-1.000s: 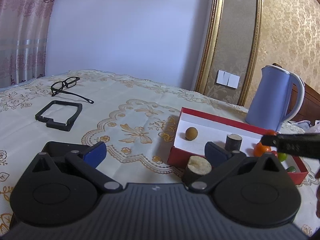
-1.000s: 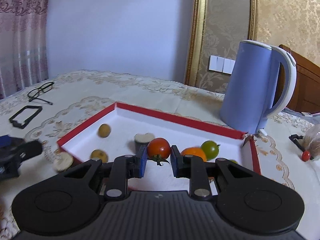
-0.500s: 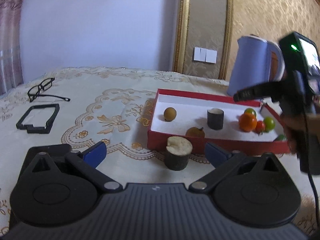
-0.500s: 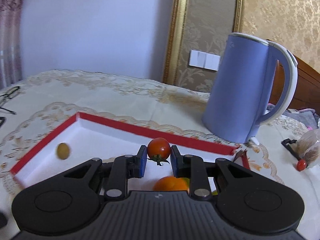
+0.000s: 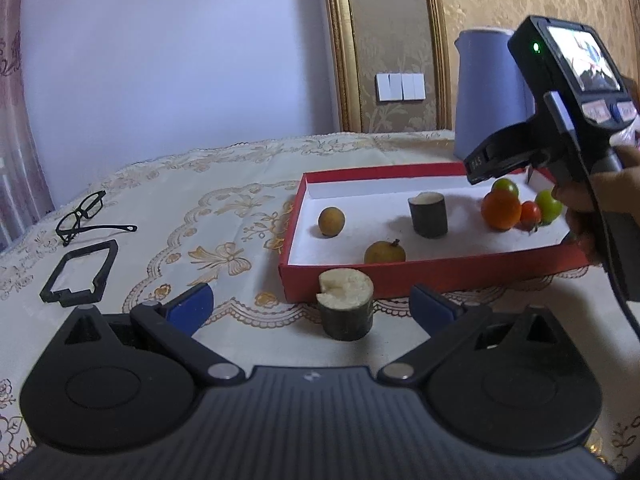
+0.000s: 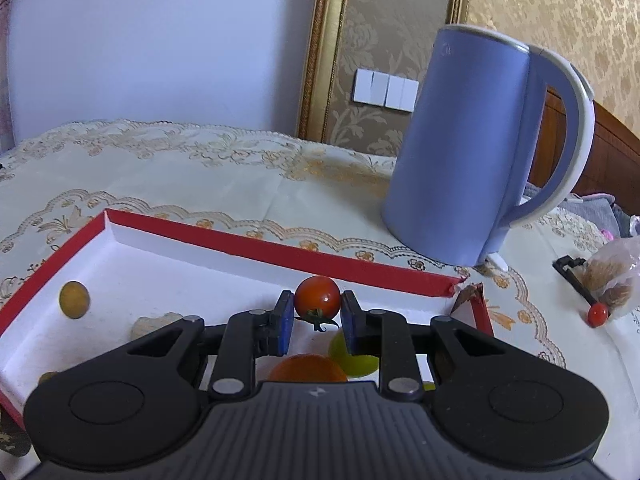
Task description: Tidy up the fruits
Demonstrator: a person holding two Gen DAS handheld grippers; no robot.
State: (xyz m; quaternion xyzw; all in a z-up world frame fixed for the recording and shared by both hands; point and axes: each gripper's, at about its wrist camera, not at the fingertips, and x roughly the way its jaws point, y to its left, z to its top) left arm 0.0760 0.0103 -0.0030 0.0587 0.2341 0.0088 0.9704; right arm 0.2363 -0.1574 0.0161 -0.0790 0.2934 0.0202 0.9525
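My right gripper is shut on a red cherry tomato and holds it above the right end of the red box with a white floor. Below it lie an orange and a green tomato. In the left wrist view the box holds two brown round fruits, a dark sugarcane piece, an orange, a red tomato and green tomatoes. My left gripper is open, around a sugarcane piece standing outside the box's front wall.
A blue kettle stands behind the box at the right. A small red tomato and a bag lie far right. Black glasses and a black frame lie at the left on the embroidered tablecloth.
My left gripper has swung right and closer to the sugarcane piece outside the box. My right gripper has carried the tomato up and toward the box's right end.
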